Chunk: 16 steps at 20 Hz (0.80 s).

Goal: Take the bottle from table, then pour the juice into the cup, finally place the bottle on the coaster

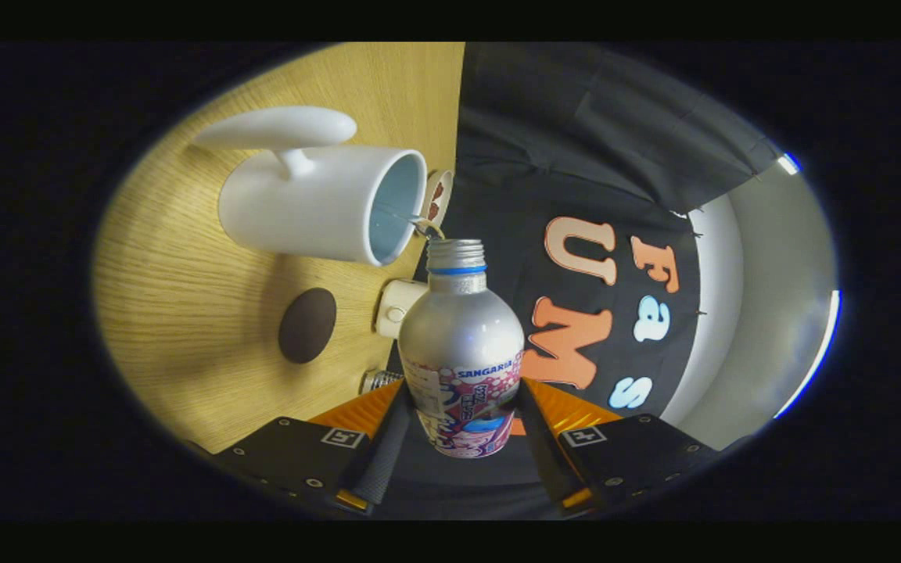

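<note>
In the gripper view the whole scene is rolled to the side, so the wooden table (208,313) stands like a wall on one side of the fingers and the black cloth of the booth wall on the other. The gripper (460,418) has its two fingers clamped on the lower, labelled part of the bottle (462,352), one finger pressing on each side of it, so the bottle sits squarely between them and reaches out ahead of them. The bottle is silver with a pink and white label, a blue ring under its threaded neck, and no cap on its mouth. Just beyond the mouth is the open rim of the white cup (325,203), whose inside looks pale blue; a thin stream of liquid runs from the bottle's mouth into the cup's opening. The cup has a broad flat handle on its side. On the table beside the bottle's shoulder lies the dark round coaster (307,325), well apart from the cup. Between the coaster and the bottle a small cream-coloured cap-like thing (397,307) sits at the table's edge, and a small metal cap-like thing (376,381) lies nearer the fingers.
</note>
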Available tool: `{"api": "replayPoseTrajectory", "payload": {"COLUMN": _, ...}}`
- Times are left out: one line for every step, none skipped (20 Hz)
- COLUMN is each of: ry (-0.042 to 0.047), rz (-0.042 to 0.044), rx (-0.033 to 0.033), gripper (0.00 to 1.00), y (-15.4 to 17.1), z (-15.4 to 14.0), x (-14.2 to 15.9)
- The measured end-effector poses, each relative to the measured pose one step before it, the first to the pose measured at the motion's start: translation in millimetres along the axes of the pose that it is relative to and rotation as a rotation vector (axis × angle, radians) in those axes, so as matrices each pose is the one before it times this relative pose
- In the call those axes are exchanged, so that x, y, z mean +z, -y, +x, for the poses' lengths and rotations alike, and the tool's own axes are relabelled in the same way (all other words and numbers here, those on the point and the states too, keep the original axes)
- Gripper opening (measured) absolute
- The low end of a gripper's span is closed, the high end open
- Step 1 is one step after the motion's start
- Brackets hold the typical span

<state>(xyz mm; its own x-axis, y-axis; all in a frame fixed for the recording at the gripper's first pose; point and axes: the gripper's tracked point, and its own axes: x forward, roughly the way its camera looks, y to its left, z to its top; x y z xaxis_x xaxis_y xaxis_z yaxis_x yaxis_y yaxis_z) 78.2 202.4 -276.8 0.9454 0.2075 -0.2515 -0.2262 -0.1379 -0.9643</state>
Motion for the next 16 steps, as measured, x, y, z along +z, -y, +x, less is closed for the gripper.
{"api": "replayPoseTrajectory", "payload": {"ry": 0.00263, "rz": 0.00186, "rx": -0.00149, "gripper": 0.76, "y": 0.58, "z": -0.23, "x": 1.23}}
{"api": "replayPoseTrajectory", "payload": {"ry": 0.00238, "rz": -0.00437, "rx": -0.00204, "gripper": 0.76, "y": 0.57, "z": -0.38, "x": 0.27}}
{"api": "replayPoseTrajectory", "payload": {"ry": 0.00258, "rz": -0.00653, "rx": -0.00570, "gripper": 0.76, "y": 1.63, "z": -0.66, "x": 1.25}}
{"api": "replayPoseTrajectory", "payload": {"ry": 0.00098, "rz": -0.00632, "rx": -0.00443, "gripper": 0.76, "y": 0.12, "z": -0.81, "x": 0.71}}
{"api": "replayPoseTrajectory", "payload": {"ry": -0.00093, "rz": 0.00064, "rx": -0.00470, "gripper": 0.76, "y": 0.05, "z": -0.88, "x": 0.97}}
{"api": "replayPoseTrajectory", "payload": {"ry": 0.00122, "rz": 0.00135, "rx": -0.00019, "gripper": 0.76, "y": -0.63, "z": -0.13, "x": 0.09}}
{"api": "replayPoseTrajectory", "payload": {"ry": 0.00070, "rz": -0.00156, "rx": -0.00067, "gripper": 0.76, "y": 0.66, "z": -0.39, "x": 1.06}}
{"api": "replayPoseTrajectory", "payload": {"ry": 0.00301, "rz": -0.00385, "rx": 0.00030, "gripper": 0.76, "y": 0.63, "z": 1.74, "x": -1.08}}
{"api": "replayPoseTrajectory", "payload": {"ry": 0.00231, "rz": -0.00626, "rx": 0.00030, "gripper": 0.76, "y": 0.75, "z": -0.06, "x": 1.37}}
{"api": "replayPoseTrajectory", "payload": {"ry": 0.00138, "rz": -0.00476, "rx": -0.00102, "gripper": 0.76, "y": 1.54, "z": 0.97, "x": -1.25}}
{"api": "replayPoseTrajectory", "payload": {"ry": 0.00000, "rz": -0.00163, "rx": -0.00139, "gripper": 0.76, "y": 0.95, "z": 0.94, "x": -0.46}}
{"api": "replayPoseTrajectory", "payload": {"ry": 0.00155, "rz": -0.00320, "rx": 0.00078, "gripper": 0.76, "y": -0.01, "z": -0.13, "x": -0.19}}
{"api": "replayPoseTrajectory", "payload": {"ry": 0.00181, "rz": -0.00457, "rx": -0.00221, "gripper": 0.76, "y": 0.50, "z": 0.50, "x": 0.05}}
{"api": "replayPoseTrajectory", "payload": {"ry": 0.00186, "rz": -0.00502, "rx": -0.00200, "gripper": 0.76, "y": 0.48, "z": -0.03, "x": -0.31}}
{"api": "replayPoseTrajectory", "payload": {"ry": 0.00040, "rz": -0.00343, "rx": -0.00322, "gripper": 0.76, "y": 1.18, "z": 0.20, "x": 1.08}}
{"api": "replayPoseTrajectory", "payload": {"ry": -0.00021, "rz": -0.00185, "rx": -0.00020, "gripper": 0.76, "y": 1.22, "z": 0.83, "x": -1.43}}
